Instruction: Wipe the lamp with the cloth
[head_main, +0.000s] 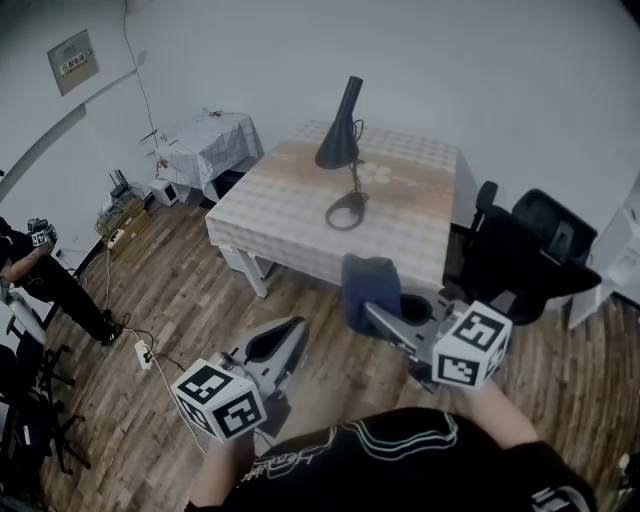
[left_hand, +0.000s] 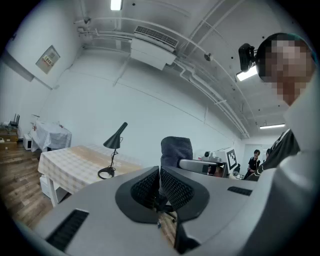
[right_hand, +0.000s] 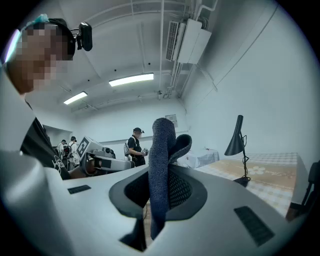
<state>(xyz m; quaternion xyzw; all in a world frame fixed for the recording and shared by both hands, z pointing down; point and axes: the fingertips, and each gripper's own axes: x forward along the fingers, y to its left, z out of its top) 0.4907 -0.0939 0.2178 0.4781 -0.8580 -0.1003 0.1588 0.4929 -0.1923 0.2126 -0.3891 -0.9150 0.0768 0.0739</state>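
Lamp: black desk model with a narrow conical shade, its small end raised and leaning slightly. A thin stem joins it to an open ring base. It stands upright, the base flat on the checked table, near the middle of the top. Cloth: dark blue, thick and coarse-textured, folded into a band. It is clamped between the jaws of the right gripper, rising upright above them with its top edge curled over and a short end hanging below. It is in the air before the table's near edge, well apart from the lamp.
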